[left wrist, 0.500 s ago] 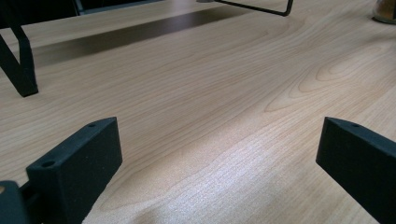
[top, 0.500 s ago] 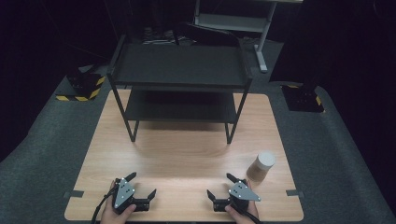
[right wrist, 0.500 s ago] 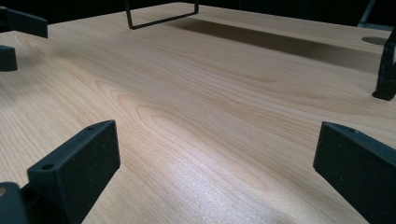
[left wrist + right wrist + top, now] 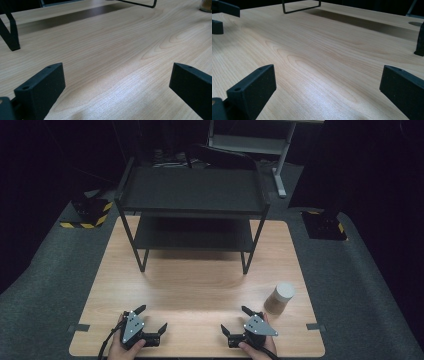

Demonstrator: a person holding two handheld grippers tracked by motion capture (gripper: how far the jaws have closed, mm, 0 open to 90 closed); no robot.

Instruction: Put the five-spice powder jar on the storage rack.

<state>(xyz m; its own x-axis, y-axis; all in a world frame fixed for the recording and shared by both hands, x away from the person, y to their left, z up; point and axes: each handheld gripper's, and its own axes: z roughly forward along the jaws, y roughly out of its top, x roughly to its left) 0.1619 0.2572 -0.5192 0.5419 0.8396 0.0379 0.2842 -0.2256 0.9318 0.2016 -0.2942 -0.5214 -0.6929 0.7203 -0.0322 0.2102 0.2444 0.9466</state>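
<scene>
Near the front edge of the wooden table (image 4: 200, 280), my left gripper (image 4: 152, 317) is held open with nothing between its jaws. My right gripper (image 4: 234, 319) is also open and empty, and it points toward the left one. A small jar (image 4: 280, 298) with brown contents and a white lid stands upright just right of and beyond the right gripper, apart from it. In the left gripper view the open left gripper (image 4: 117, 85) frames bare wood, and the jar's base (image 4: 206, 6) is at the top right. The right gripper (image 4: 328, 85) in its own view spans bare wood too.
A black two-tier metal rack (image 4: 192, 195) stands on the far half of the table, both shelves bare. Its leg (image 4: 11, 35) and foot bar (image 4: 302, 7) appear in the gripper views. Grey carpet and yellow-black striped blocks (image 4: 85, 217) flank the table.
</scene>
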